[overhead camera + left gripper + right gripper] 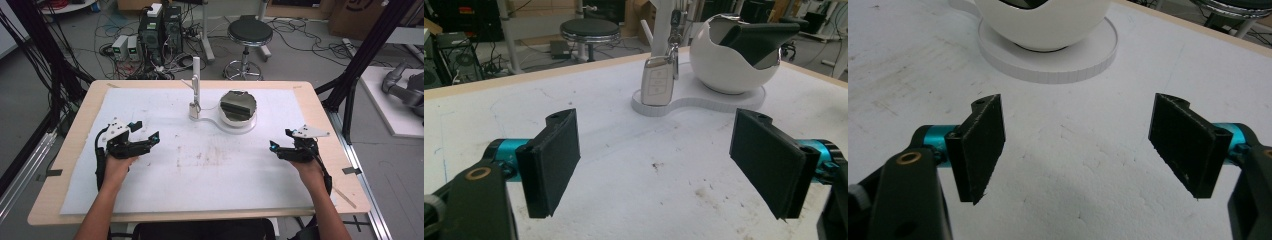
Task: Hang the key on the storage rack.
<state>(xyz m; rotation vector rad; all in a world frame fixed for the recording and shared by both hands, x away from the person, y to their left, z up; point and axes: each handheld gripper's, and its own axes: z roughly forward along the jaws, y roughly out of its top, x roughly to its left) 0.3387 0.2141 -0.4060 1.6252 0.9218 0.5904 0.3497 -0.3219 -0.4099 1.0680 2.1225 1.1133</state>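
Both hands sit low over the white mat on the counter point(75, 150), one at each side, and neither has anything in it. The left hand-held gripper point(145, 134) has its jaws spread wide with bare mat between them; in the left gripper view point(659, 160) the two black pads are far apart and nothing touches them. Same story with the right hand-held gripper point(280, 141): jaws wide open, empty, just stained white mat between the pads in the right gripper view point(1078, 145). Ahead of the left hand-held gripper and a bit to its right stands a white base plate point(704, 102) shaped like two joined discs. On its smaller end a white post point(196, 75) rises, and a silver car key fob point(656, 85) hangs from it by a ring, dangling down to the plate. On the bigger end sits a round white bowl-like holder point(724, 65) with a dark flat piece point(759, 40) resting in its opening. From the right hand-held gripper that white holder point(1043, 22) is straight ahead, slightly left. Beyond the counter, on the floor, are a black stool point(249, 34) and a tangle of cables with computer boxes point(160, 30).
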